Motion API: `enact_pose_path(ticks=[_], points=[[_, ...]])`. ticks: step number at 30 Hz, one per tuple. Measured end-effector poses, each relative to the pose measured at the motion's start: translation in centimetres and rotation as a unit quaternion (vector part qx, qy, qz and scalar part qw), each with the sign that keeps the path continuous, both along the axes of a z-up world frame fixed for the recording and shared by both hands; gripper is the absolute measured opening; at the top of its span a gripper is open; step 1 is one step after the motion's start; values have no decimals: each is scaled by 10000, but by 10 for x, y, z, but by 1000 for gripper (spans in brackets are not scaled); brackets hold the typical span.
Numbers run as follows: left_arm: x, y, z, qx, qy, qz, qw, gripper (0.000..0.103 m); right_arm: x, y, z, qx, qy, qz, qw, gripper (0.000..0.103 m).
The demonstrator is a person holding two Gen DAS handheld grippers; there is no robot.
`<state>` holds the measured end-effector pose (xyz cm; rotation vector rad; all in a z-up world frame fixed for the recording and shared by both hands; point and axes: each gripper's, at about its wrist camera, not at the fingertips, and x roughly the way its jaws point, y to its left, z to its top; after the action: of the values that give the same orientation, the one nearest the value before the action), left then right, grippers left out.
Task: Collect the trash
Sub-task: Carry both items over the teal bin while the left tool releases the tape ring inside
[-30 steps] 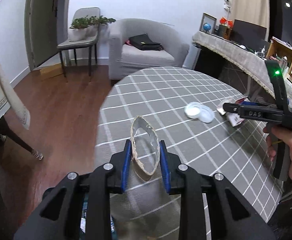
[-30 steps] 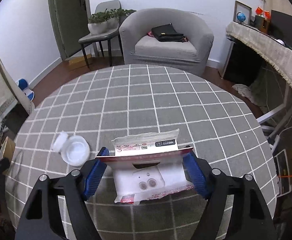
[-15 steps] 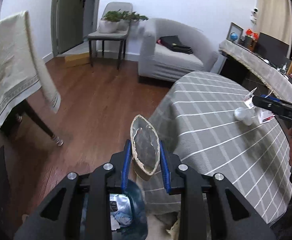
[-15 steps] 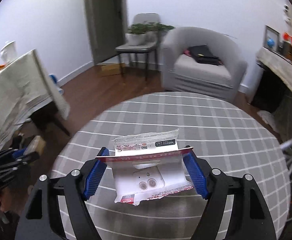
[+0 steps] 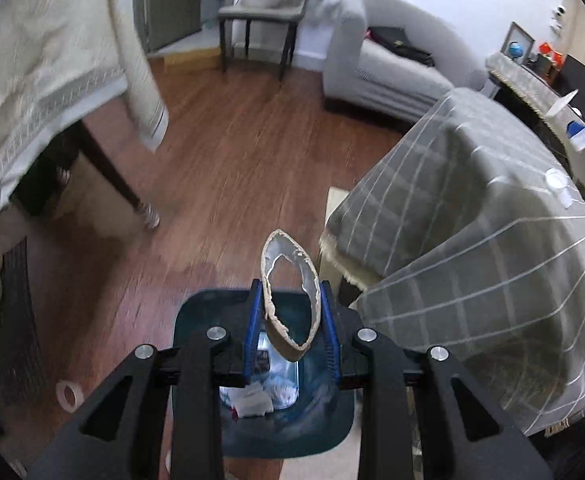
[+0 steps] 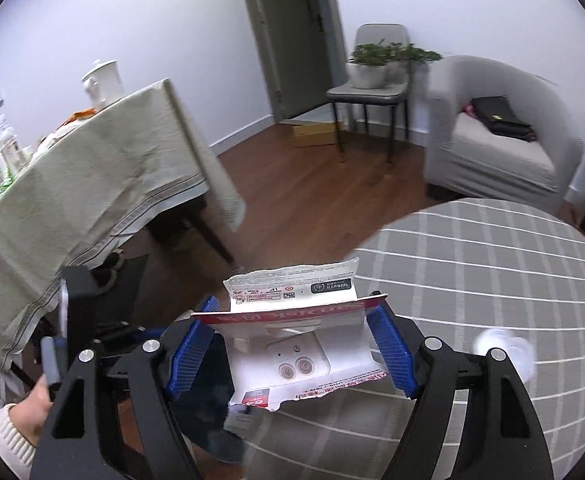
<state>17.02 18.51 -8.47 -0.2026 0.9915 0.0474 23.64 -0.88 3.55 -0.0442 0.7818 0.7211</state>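
A wooden floor (image 5: 232, 152) spreads around the round table (image 5: 492, 240), which wears a grey checked cloth and serves as the landmark. Beyond the table stands a grey armchair (image 6: 504, 128), a black bag on its seat, and beside that a chair (image 6: 372, 88) carrying a potted plant. Across the floor from the table is a second table (image 6: 72, 184) under a cream cloth. At the foot of the round table sits a dark blue bin (image 5: 268, 380) with crumpled rubbish inside. The left gripper (image 5: 291, 320) is clamped on a flattened tape ring (image 5: 290, 296) directly above the bin. The right gripper (image 6: 292, 348) is clamped on a torn packet (image 6: 296, 328) above the table's edge. A small white lid (image 5: 557, 180) lies on the cloth
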Motion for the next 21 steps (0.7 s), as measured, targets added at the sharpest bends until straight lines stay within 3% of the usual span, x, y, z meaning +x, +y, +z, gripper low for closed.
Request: enact_pose_path(ticks=[12,21], points=[[-11,31,-59,64,894,278,9956,30,0,67,-29,65,609,509,9968,77],[-18,49,-99,-204,1533,330,9874,31,-8,109,-45,-76,724,782,9943,77]])
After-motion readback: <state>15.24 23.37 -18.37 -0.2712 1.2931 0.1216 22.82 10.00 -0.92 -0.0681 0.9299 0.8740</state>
